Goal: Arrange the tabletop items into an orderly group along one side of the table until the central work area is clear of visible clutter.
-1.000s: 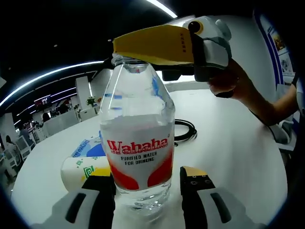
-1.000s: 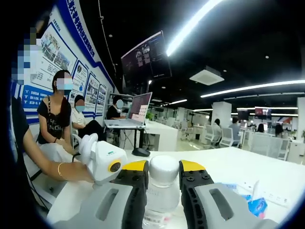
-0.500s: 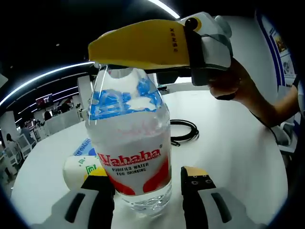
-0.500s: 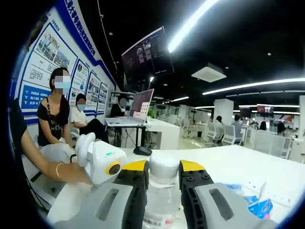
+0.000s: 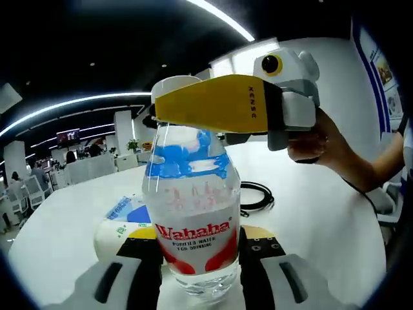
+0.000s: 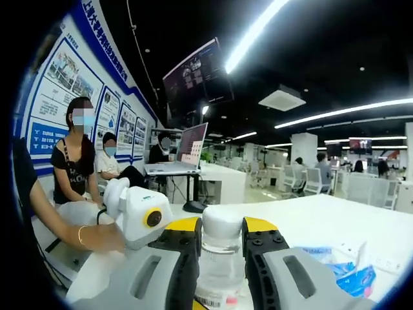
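Observation:
A clear Wahaha water bottle (image 5: 193,213) with a red-and-white label stands upright on the white table (image 5: 316,226). My left gripper (image 5: 200,237) has its jaws against both sides of the bottle's lower body, shut on it. From the right, the right gripper's yellow jaw (image 5: 219,103) crosses the bottle's top. In the right gripper view my right gripper (image 6: 221,227) is shut on the bottle's white cap (image 6: 221,219) and neck. The left gripper's white body (image 6: 139,216) shows there at the left, held by a hand.
A white-and-yellow cup (image 5: 119,234) lies on its side behind the bottle, next to blue packets (image 5: 126,208). A black cable (image 5: 255,194) is coiled further back. More blue packets (image 6: 352,276) lie at the right. People sit by a laptop (image 6: 184,150) on another desk.
The bottle was tilted half a second ago and stands upright now, with its water sloshing. My left jaws have come in against its sides. The right gripper stays on the cap.

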